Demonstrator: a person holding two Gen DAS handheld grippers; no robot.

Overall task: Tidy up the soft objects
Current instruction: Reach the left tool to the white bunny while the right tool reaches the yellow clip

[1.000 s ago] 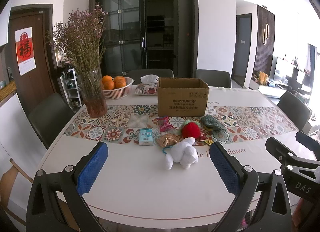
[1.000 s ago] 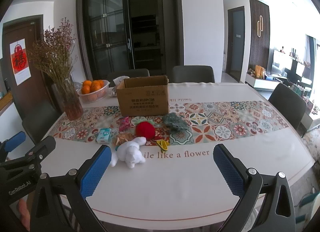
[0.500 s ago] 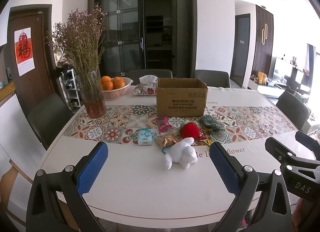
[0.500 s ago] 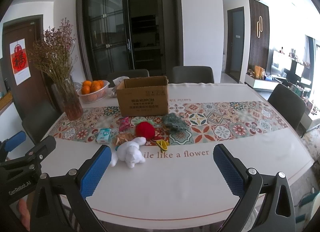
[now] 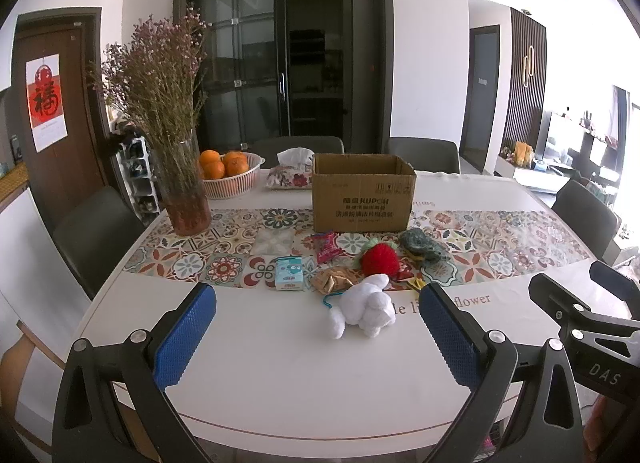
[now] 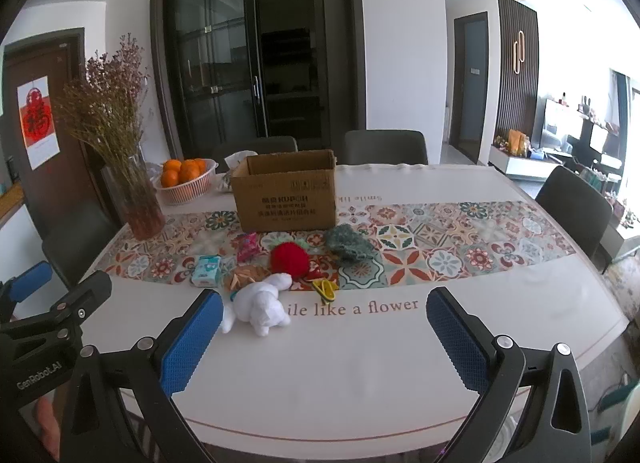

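- Both pairs of fingers stand wide apart and hold nothing: your left gripper (image 5: pixel 316 337) hangs over the near white part of the table (image 5: pixel 280 383), and your right gripper (image 6: pixel 325 341) does the same beside it.
- Between the left fingers, a little further out, lies the white plush toy (image 5: pixel 366 309) on its side; in the right view the same white plush toy (image 6: pixel 260 305) is just past the left blue pad.
- It looks light and very soft, so I think it will squash under the pads. Take it across the thick body, not by an ear or a leg, which may slip out.
- Behind it are the red woolly ball (image 5: pixel 380 260), a green knitted piece (image 5: pixel 422 246) and small yellow bands (image 6: pixel 325 289). These also seem light; the bands are thin and flat, probably the hardest to pinch.
- Mixed with them are a tissue pack (image 5: pixel 289 272), a pink packet (image 5: pixel 326 249) and a gold wrapper (image 5: pixel 334 280) that touches the toy, so close the pads with care.
- The open cardboard box (image 5: pixel 362 193) stands behind the pile and is likely the place for the soft things.
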